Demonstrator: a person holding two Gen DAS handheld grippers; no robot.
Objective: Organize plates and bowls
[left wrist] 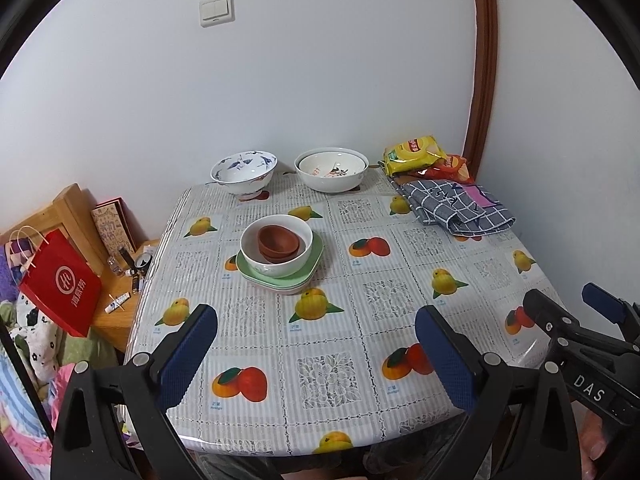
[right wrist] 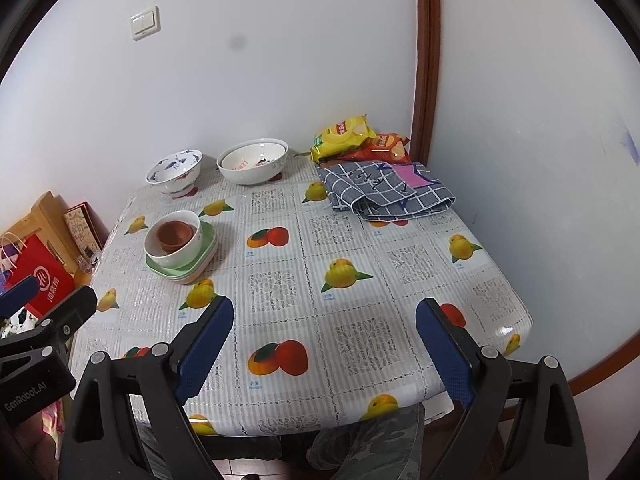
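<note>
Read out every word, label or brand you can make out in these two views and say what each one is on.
"DAS": right gripper body, seen from the left wrist.
"GenRobot.AI": left gripper body, seen from the right wrist.
Red paper bag: white Chinese characters, too blurred to read.
White bowl: orange lettering inside, not legible.
Yellow snack bag: logo too small.
Tablecloth: fruit captions too small.

left claw and right claw both spread wide, holding nothing.

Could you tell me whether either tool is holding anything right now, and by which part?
Nothing is held: the left tool and right tool are both open above the table.
</note>
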